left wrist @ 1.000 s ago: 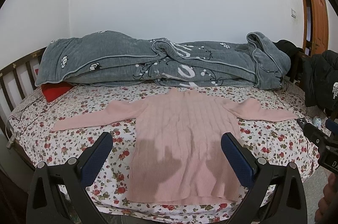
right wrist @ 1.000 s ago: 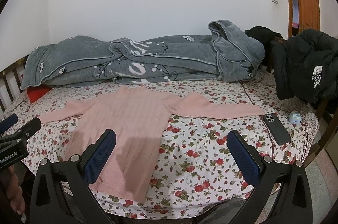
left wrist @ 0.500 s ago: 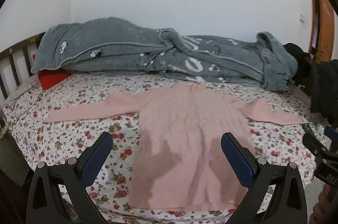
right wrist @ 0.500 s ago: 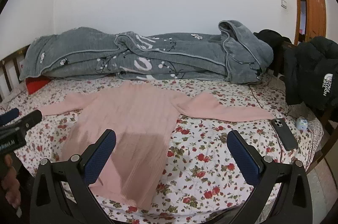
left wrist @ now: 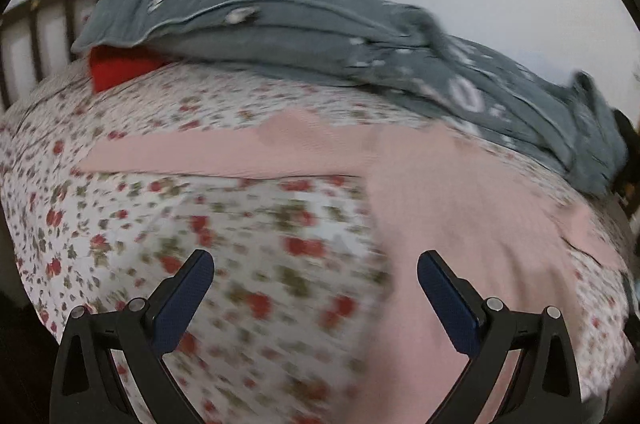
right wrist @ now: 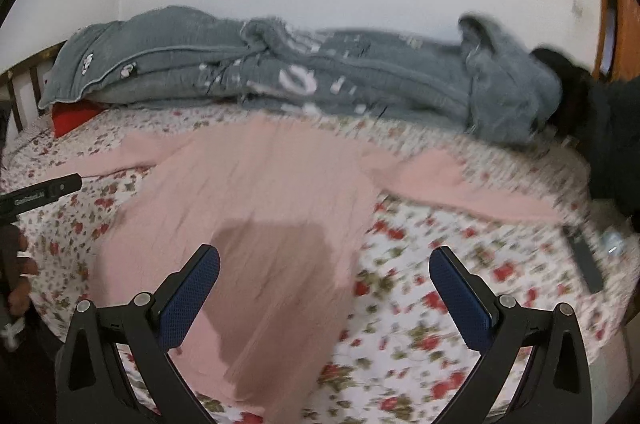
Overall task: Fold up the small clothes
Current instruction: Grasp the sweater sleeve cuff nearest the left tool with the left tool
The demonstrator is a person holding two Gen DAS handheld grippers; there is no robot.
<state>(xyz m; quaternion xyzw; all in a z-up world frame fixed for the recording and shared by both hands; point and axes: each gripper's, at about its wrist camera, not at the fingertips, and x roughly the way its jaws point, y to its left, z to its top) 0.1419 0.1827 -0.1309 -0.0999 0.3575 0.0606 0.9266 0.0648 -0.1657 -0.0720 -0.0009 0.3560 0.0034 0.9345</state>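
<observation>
A pink knit sweater (right wrist: pixel 256 208) lies flat, front up, on the flowered bed sheet (right wrist: pixel 432 288), both sleeves spread out sideways. In the left wrist view its body (left wrist: pixel 460 232) fills the right side and its left sleeve (left wrist: pixel 208 152) runs leftward. My left gripper (left wrist: pixel 314 274) is open and empty, above the sheet just left of the sweater's body. My right gripper (right wrist: pixel 324 270) is open and empty, above the sweater's lower right edge. Both views are motion-blurred.
A grey quilt (right wrist: pixel 304 80) is piled along the far side of the bed by the wall, with a red pillow (left wrist: pixel 120 68) under its left end. A dark phone (right wrist: pixel 584 260) lies at the bed's right edge, near a black jacket (right wrist: pixel 612 144). Wooden slats (left wrist: pixel 36 40) stand far left.
Both grippers have moved forward and down toward the bed. The left one has swung left, so the sweater's left sleeve is now central. Both stay open.
</observation>
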